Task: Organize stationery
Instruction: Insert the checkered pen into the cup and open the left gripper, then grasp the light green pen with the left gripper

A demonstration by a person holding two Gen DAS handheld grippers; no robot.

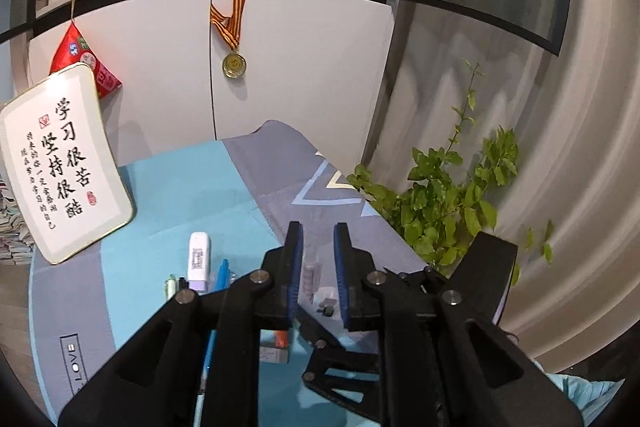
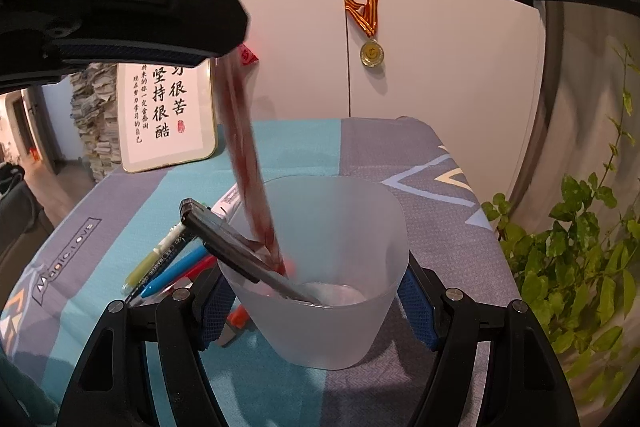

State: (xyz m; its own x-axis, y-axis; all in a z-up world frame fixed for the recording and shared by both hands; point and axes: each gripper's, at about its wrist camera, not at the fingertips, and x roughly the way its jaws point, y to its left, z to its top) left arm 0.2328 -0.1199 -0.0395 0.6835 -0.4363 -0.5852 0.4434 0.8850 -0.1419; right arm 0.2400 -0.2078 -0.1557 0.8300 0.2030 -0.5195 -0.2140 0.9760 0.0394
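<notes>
One red pen [image 2: 248,163] entering held cup [image 2: 320,267]

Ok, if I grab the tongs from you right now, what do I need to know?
Right tongs: shut on the frosted cup, holding it upright.
Left tongs: open above the cup. The red pen is blurred, with its tip inside the cup.
Done: the black pen leans in the cup.
Left: the yellow highlighter, the blue pen and a few others lie on the cloth beside the cup.
</notes>
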